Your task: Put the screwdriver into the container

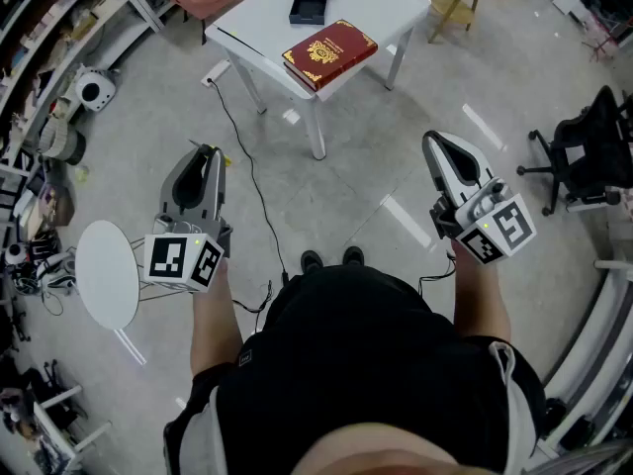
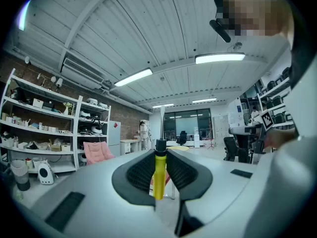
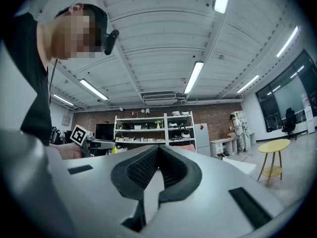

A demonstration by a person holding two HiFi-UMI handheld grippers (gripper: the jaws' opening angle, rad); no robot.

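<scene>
A white table (image 1: 381,8) stands on the grey floor (image 1: 376,176), ahead of the person. A red book (image 1: 329,53) lies at its near corner, with the dark container (image 1: 311,4) by the far edge. Both grippers hang over the floor, well apart from the table. The left gripper (image 1: 208,152) has its fingers clamped on the screwdriver (image 2: 159,171), gripping the yellow handle upright. The right gripper (image 1: 433,142) has its fingers pressed together, with nothing between them.
</scene>
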